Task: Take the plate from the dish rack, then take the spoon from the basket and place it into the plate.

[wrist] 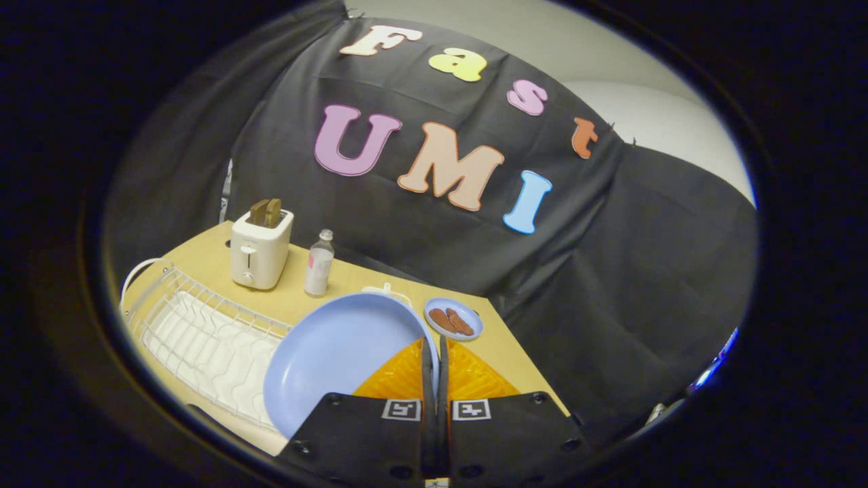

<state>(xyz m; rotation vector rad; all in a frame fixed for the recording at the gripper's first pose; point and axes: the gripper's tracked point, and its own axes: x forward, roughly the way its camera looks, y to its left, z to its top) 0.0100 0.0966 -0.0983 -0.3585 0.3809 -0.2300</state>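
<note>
No word, number or brand can be read on any of the things. Two square black-and-white coded markers (401,409) sit on the gripper (434,352), one behind each finger, showing a pattern and no letters. The fingers press together on the rim of the light blue plate (332,359). The small bottle (318,268) near the far edge of the tabletop (352,281) bears a pale label, too small to read.

gripper (434,352) clamped on plate (332,356) rim
</note>
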